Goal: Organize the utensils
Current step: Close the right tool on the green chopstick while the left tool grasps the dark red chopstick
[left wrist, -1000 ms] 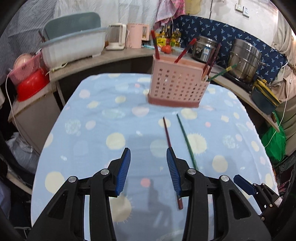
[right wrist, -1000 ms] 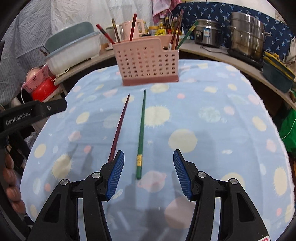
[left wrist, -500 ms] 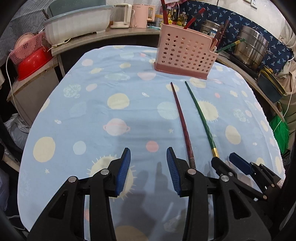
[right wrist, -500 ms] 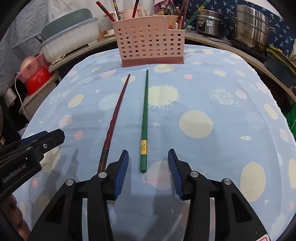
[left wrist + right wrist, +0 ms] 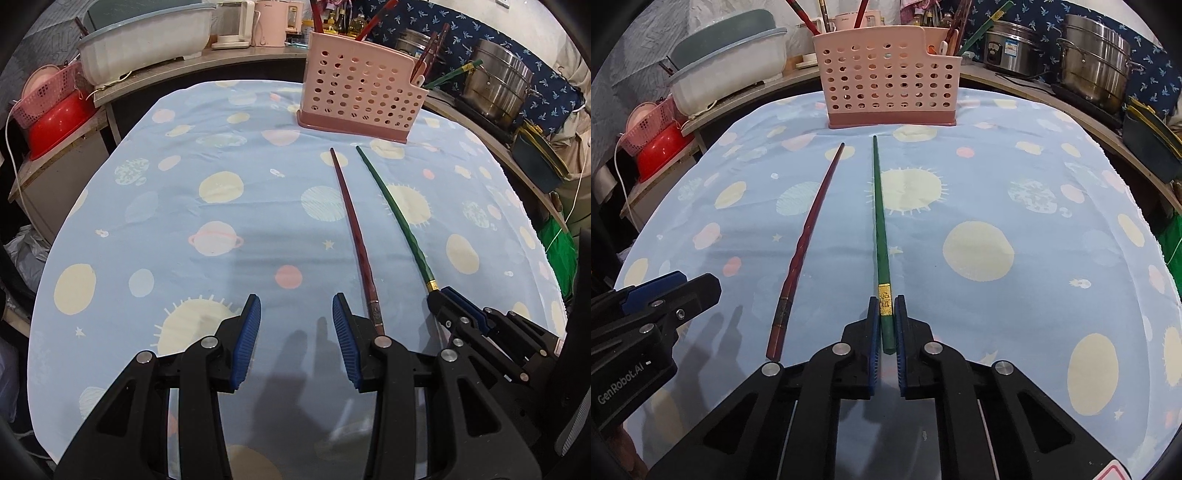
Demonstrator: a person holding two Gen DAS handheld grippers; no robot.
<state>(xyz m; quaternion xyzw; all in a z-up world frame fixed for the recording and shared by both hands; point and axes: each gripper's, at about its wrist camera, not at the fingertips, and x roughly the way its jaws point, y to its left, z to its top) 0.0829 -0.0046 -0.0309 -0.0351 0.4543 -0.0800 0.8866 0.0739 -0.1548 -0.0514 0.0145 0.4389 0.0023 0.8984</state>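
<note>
A green chopstick [image 5: 880,229] and a dark red chopstick [image 5: 809,236] lie side by side on the blue planet-print tablecloth [image 5: 979,192], tips toward a pink perforated utensil basket [image 5: 886,85] that holds several chopsticks. My right gripper [image 5: 885,314] is shut on the green chopstick's butt end by its gold band. In the left wrist view the red chopstick [image 5: 354,229] lies just right of my left gripper [image 5: 296,314], which is open with only cloth between its pads. The right gripper [image 5: 448,301] shows there on the green chopstick [image 5: 395,214].
A counter curves behind the table with steel pots [image 5: 1097,62], a rice cooker [image 5: 1012,48], a white tub [image 5: 727,70], a pink kettle [image 5: 273,22] and a red bowl under a pink basket [image 5: 55,110]. A dark container [image 5: 1148,140] sits at right.
My right gripper's jaws have closed from wide apart onto the green chopstick's end. Both grippers have sunk toward the table, so the chopsticks and basket look nearer.
</note>
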